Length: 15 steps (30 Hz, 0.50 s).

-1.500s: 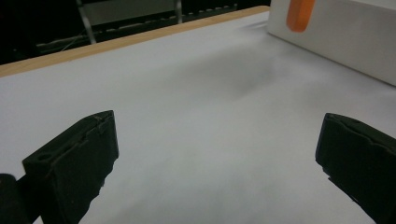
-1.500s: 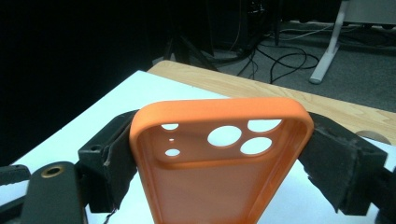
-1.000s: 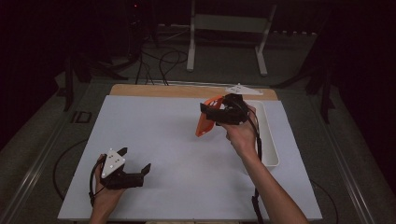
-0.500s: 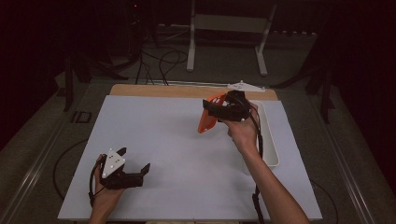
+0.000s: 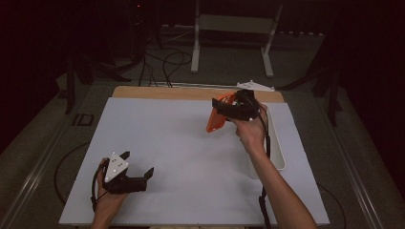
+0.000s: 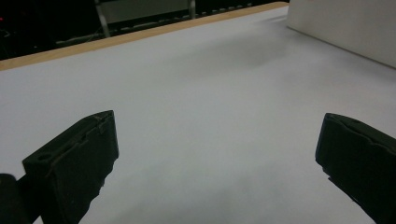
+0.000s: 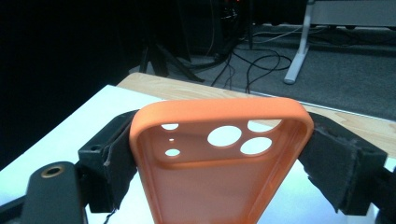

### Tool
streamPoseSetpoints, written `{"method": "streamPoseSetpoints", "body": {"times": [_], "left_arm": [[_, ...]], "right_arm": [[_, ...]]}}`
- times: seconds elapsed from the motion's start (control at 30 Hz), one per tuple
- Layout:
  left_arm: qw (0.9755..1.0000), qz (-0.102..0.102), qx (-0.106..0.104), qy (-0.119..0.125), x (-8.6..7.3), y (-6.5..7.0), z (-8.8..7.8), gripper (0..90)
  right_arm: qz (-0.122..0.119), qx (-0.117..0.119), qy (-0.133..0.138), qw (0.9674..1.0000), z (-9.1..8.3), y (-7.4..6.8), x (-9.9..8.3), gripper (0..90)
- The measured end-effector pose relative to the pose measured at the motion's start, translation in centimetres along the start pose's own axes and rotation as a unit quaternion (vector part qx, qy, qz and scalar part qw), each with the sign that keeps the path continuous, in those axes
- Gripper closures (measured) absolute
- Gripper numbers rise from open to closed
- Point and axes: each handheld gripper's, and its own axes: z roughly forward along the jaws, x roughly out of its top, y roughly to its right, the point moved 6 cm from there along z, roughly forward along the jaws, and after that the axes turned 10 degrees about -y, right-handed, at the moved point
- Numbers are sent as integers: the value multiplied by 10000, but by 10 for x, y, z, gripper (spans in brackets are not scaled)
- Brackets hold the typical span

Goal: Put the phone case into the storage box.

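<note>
An orange phone case (image 5: 215,119) hangs in the air over the far right part of the white table mat (image 5: 167,138). My right gripper (image 5: 223,108) is shut on it, one pad on each long side. In the right gripper view the case (image 7: 219,182) faces me with its hollow inside and its camera holes (image 7: 224,136) near the top edge, and the black pads (image 7: 332,154) press on both flanks. My left gripper (image 5: 138,163) rests on the mat at the near left, open, with nothing between its fingers (image 6: 74,158).
A long white tray (image 5: 278,157) lies along the mat's right side, and its wall (image 6: 345,28) is in the left gripper view too. A wooden strip (image 5: 157,92) borders the far edge. Stand legs and cables are on the floor beyond.
My right gripper has drifted slightly to the right and away with the orange case still in it. The left gripper has stayed put.
</note>
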Motion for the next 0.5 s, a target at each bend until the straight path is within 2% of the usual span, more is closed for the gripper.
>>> {"method": "streamPoseSetpoints", "body": {"times": [0.5], "left_arm": [[10000, -4, -25, 10, 0, 2, 1, 2]], "right_arm": [[11, -269, 51, 9996, -4, 15, 11, 169]]}}
